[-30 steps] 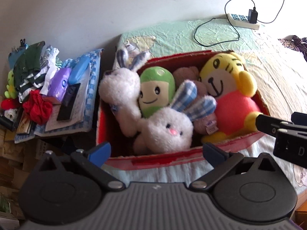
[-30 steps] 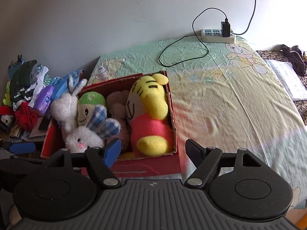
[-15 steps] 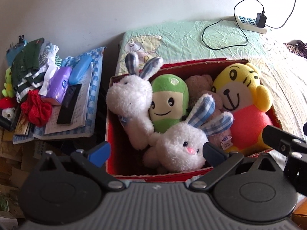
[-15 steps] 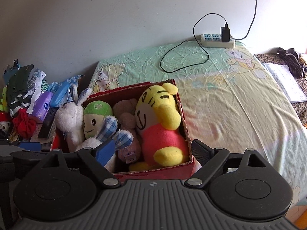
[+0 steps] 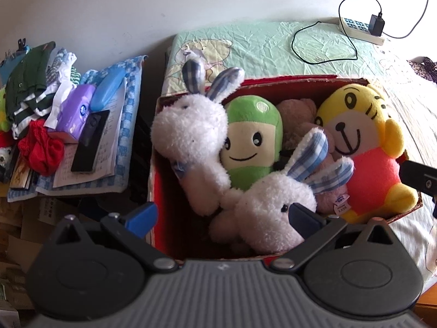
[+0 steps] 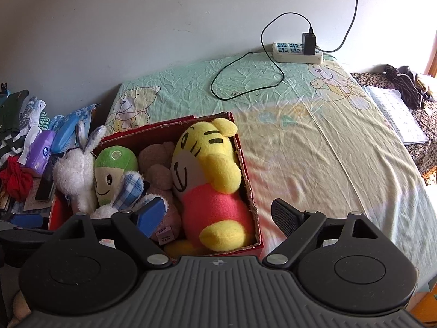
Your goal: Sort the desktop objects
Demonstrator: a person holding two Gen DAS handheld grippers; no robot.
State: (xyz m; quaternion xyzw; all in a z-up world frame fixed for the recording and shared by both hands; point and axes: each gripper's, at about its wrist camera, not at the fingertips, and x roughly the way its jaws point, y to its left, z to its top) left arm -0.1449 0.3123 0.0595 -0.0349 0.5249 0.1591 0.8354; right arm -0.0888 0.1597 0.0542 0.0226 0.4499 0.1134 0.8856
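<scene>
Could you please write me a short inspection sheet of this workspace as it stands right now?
Surface: bed with a wrinkled green and yellow cartoon-bear sheet, bare to the right of the box.
Job's things: open red cardboard box holding two white plush rabbits, a green plush doll, a brown plush and a yellow and pink plush tiger.
Clutter: heap of clothes, papers and a purple tissue pack left of the box.
Grippers: left gripper and right gripper, jaws open, empty.
Cables: white power strip with a black charger and looped cord.
Surroundings: plain white wall.
</scene>
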